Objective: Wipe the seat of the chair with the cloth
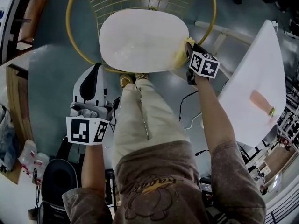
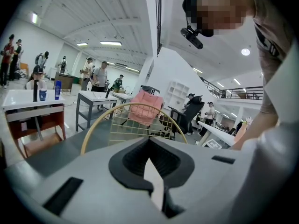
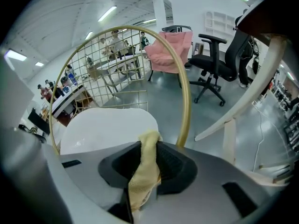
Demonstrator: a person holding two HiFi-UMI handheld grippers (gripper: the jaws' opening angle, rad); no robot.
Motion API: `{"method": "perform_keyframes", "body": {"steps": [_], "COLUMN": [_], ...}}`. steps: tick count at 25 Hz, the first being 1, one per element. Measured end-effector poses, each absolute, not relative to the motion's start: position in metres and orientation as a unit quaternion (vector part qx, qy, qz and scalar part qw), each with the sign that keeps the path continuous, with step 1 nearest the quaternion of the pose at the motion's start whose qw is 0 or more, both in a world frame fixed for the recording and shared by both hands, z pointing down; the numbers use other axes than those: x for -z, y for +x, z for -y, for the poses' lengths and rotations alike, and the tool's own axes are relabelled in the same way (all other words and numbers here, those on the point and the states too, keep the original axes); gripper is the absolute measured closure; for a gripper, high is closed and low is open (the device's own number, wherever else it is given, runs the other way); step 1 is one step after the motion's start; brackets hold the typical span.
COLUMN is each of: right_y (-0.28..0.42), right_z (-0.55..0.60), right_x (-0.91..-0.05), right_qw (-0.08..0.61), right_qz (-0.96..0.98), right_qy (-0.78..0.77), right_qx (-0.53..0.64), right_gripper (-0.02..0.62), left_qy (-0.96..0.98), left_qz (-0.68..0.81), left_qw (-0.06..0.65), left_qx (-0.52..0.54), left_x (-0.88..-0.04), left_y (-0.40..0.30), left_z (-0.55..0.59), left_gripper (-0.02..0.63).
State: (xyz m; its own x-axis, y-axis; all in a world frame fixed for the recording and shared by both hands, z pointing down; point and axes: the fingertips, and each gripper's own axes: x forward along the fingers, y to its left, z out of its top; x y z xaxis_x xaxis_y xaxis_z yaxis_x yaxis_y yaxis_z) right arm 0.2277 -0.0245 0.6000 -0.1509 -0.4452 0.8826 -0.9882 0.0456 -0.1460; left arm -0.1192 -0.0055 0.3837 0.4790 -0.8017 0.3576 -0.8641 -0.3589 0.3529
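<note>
The right gripper (image 1: pixel 188 45) is clenching the cloth (image 1: pixel 181 56), holding it at the right edge of the seat (image 1: pixel 140 38). The left gripper (image 1: pixel 95 71), jaws together and empty, is hovering beside the seat's near-left rim.

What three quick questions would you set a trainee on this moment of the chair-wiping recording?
1. Multiple choice: which side's tool grips the yellow cloth? A) left B) right C) neither
2. True or false: the cloth lies at the middle of the white seat.
3. Fill in: the chair's wire frame is ___ in colour.

Key: 1 B, the right tool is shut on it. 2 False, the cloth is at the seat's edge, on the person's right. 3 Gold.
</note>
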Motion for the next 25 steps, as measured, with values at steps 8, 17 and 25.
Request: {"method": "perform_keyframes", "body": {"steps": [8, 17, 25], "right_y": [0.210, 0.151, 0.083], "right_z": [0.028, 0.019, 0.014], "right_x": [-0.611, -0.630, -0.643], "right_qw": [0.319, 0.328, 0.315], "right_qz": [0.648, 0.675, 0.696], "right_qy": [0.552, 0.496, 0.460], "right_qx": [-0.417, -0.436, -0.453], "right_gripper": [0.483, 0.483, 0.482], "left_qy": [0.821, 0.818, 0.814], "left_qz": [0.506, 0.510, 0.515], "left_qw": [0.256, 0.256, 0.259], "left_qx": [-0.066, -0.070, -0.075], "left_x": [-0.391, -0.392, -0.397], "left_y": [-0.118, -0.120, -0.128], "left_z": [0.006, 0.006, 0.002], "left_gripper": [0.603, 0.603, 0.603]}}
